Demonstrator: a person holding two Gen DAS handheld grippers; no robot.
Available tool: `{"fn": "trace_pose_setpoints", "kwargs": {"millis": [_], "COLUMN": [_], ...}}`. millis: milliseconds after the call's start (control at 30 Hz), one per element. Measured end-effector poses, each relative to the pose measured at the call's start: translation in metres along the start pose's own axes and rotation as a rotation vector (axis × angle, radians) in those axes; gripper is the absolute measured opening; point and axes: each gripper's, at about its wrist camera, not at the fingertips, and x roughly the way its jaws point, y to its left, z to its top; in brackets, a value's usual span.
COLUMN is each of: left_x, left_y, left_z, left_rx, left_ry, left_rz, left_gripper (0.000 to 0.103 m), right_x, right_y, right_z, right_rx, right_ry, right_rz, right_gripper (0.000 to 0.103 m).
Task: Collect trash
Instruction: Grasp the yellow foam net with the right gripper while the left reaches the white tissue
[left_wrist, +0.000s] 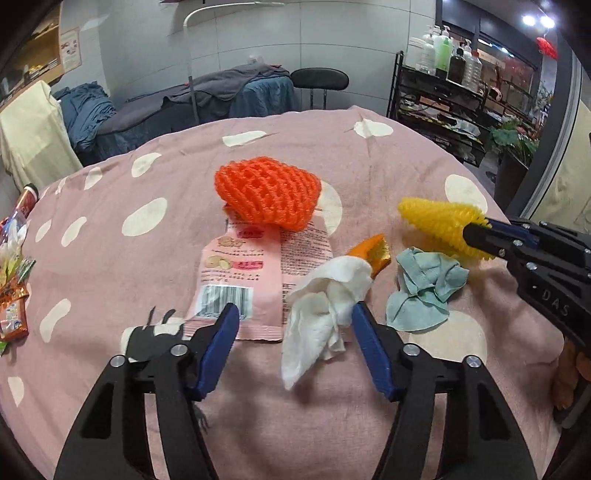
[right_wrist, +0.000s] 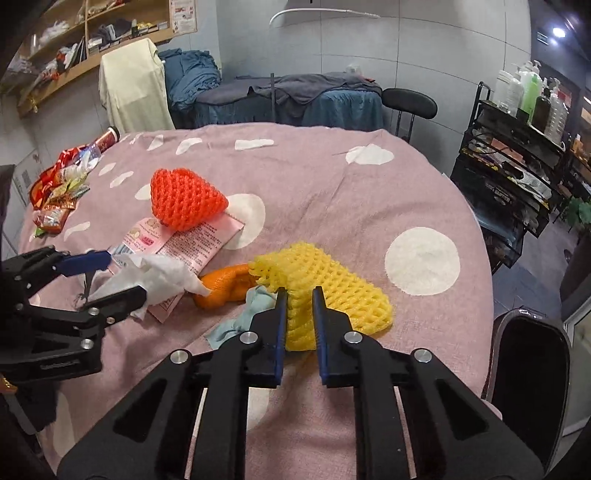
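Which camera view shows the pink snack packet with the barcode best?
The left wrist view: the pink snack packet faces the camera, barcode and print readable, only its far end under the orange foam net. In the right wrist view the packet lies slanted, partly hidden by the white tissue, barcode unseen.

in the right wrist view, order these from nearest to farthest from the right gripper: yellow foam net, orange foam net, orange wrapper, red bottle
1. yellow foam net: between the fingers of the right gripper.
2. orange wrapper: just left, beside the net.
3. orange foam net: farther back left, on the pink packet.
4. red bottle: far left edge of the table.
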Motion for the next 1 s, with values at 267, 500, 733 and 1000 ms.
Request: {"fn": "trace_pose_setpoints", "kwargs": {"millis": [267, 500, 733, 1000], "left_x": [-0.014, -0.047, -0.028, 0.021], "left_y": [-0.013, -0.019, -0.028, -0.042], "left_z": [-0.010, -0.013, -0.009, -0.001], "left_rx": [0.020, -0.012, 0.021, 0.096], "left_ry": [-0.042, -0.131, -0.090, 0.092], "left_rz": [-0.034, -0.082, -0.065, -0.046], "left_gripper": [0.012, 0.011, 0.051, 0.058], "right_x": [-0.036, -0.075, -0.097, -0.106], "right_y": [-0.023, -0.055, -0.079, -0.093], "right_z": [-0.006, -0.018, -0.035, -0.052], "right_rx": [0.096, 0.192, 0.250, 0.290], "right_ry": [-0.122, -0.180, -0.191, -0.176], "right_rz": [0.011, 0.027, 0.012, 0.019], "right_gripper": [0.013, 0.013, 0.013, 0.013]}}
